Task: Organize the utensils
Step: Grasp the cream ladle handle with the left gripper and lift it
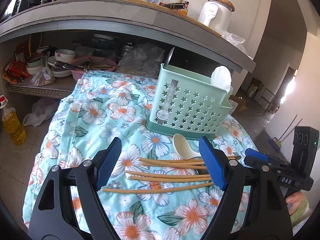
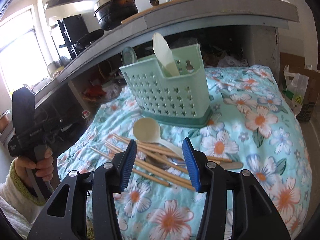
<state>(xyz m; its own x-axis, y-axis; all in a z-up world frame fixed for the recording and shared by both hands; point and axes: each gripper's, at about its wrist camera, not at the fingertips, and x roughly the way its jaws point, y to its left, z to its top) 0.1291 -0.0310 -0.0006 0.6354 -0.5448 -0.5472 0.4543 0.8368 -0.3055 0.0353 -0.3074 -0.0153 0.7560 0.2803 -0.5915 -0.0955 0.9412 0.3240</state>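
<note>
A mint-green star-holed caddy point(image 1: 186, 104) point(image 2: 170, 96) stands on the flowered cloth with a white spoon point(image 1: 221, 78) point(image 2: 164, 56) and a metal spoon point(image 2: 128, 55) upright in it. In front of it lie a cream spoon point(image 1: 182, 147) point(image 2: 147, 129) and several wooden chopsticks point(image 1: 160, 177) point(image 2: 160, 172), crossed over a metal utensil point(image 2: 160, 161). My left gripper point(image 1: 161, 140) is open above the chopsticks' left ends, holding nothing. My right gripper point(image 2: 160, 140) hovers open over the pile's right side, its pads touching nothing.
The cloth point(image 1: 104, 108) covers a small raised surface that drops off at its edges. Behind it a low shelf point(image 1: 40, 88) holds bowls and bags under a counter with pots and bottles. An oil bottle point(image 1: 12, 124) stands on the floor at left. A hand point(image 2: 38, 164) grips the left tool.
</note>
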